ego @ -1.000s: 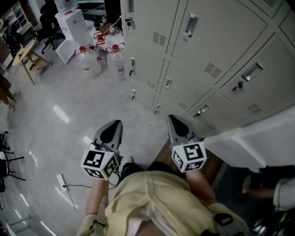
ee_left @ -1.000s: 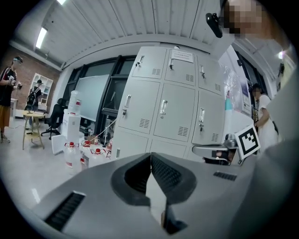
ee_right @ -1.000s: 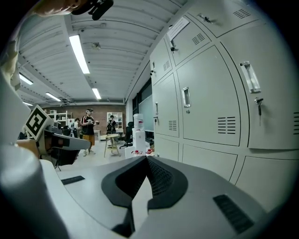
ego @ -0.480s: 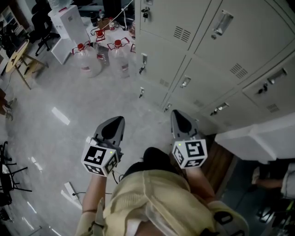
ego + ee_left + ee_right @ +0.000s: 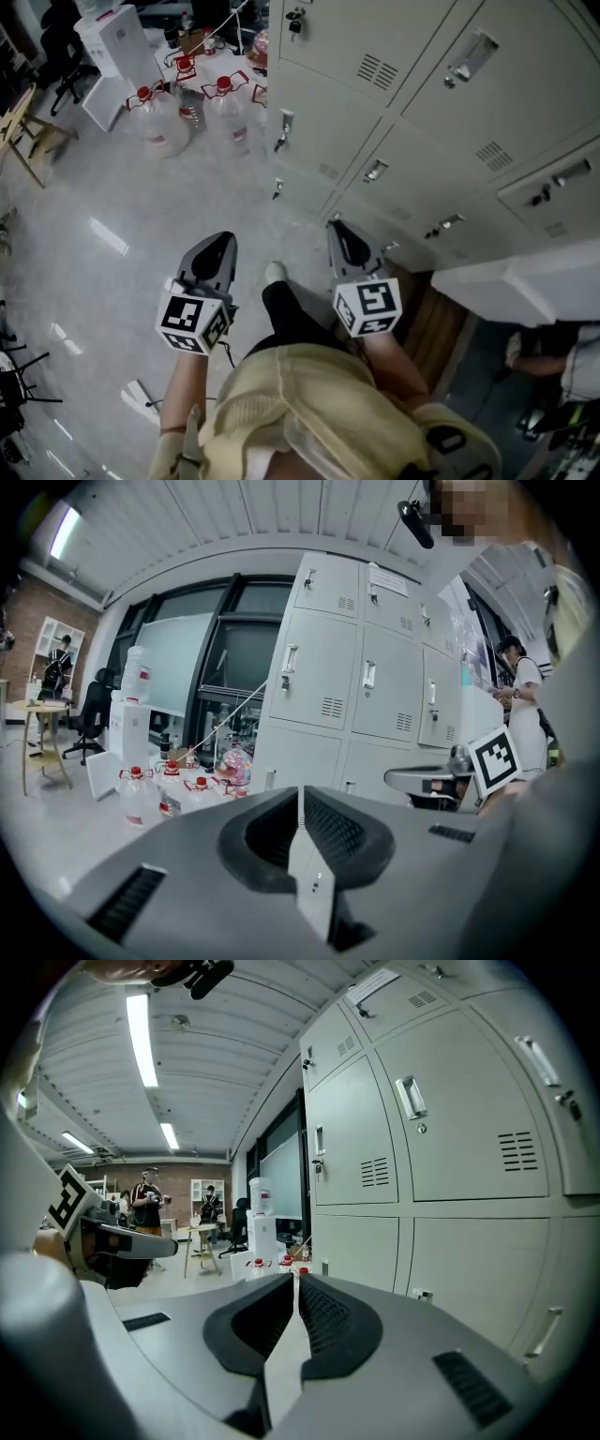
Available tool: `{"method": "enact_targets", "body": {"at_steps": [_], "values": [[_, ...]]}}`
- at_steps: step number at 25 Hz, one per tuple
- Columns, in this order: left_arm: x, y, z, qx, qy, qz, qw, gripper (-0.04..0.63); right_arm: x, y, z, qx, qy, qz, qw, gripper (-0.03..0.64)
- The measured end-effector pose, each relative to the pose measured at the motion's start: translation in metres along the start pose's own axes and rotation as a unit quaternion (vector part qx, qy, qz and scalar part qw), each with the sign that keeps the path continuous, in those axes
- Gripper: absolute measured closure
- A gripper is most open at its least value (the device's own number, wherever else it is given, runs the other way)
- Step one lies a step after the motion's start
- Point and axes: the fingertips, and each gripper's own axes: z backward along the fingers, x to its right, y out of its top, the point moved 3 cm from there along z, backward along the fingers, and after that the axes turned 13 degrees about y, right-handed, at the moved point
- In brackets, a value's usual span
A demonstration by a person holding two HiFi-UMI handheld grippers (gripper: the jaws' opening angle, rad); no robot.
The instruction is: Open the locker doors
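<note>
Left gripper (image 5: 223, 242): jaws pressed together with nothing between them. In the left gripper view (image 5: 300, 797) the 2 ribbed pads meet in a thin line. Right gripper (image 5: 336, 229): same, jaws closed on nothing and pads flush (image 5: 295, 1281). The 2 grippers sit side by side in front of the person, over the grey floor (image 5: 112, 206), tips aimed toward the foot of the lockers (image 5: 525, 112).

Locker doors (image 5: 328, 127) are all shut. Handles (image 5: 375, 170) hang on each door, untouched. In the head view the locker bank fills the upper right, and its bottom row lies just past the right gripper's tip. In the right gripper view the doors (image 5: 469, 1119) fill the right side, off to the side of the jaws and clear of them, with no contact. In the left gripper view the lockers (image 5: 356, 686) stand beyond the jaw tips, centre to right, well apart, and the right gripper (image 5: 441, 780) pokes in at the right.

3 water bottles (image 5: 155, 117) with red caps stand on the floor at the locker bank's far left end, with a white cabinet (image 5: 112, 42) behind them. The person's shoe (image 5: 275, 272) is on the floor between the 2 grippers. A power strip (image 5: 141, 401) lies on the floor at lower left.
</note>
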Motion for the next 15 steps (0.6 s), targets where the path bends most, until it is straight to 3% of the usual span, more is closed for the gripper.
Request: {"method": "enact_targets", "body": {"at_steps": [5,9,15], "values": [[-0.024,0.009,-0.021,0.002,0.027,-0.001,0.9996,0.589,0.027,-0.006,-0.042,0.005,-0.007,-0.024,1.0,0.611],[-0.048,0.012,-0.038,0.003,0.053,-0.004,0.9986,0.589,0.033,-0.011,-0.083,0.01,0.016,-0.026,0.999,0.611],[-0.056,0.007,-0.072,-0.014,0.063,0.004,0.9979,0.589,0.056,-0.029,-0.126,-0.021,0.016,-0.045,0.999,0.61]]}}
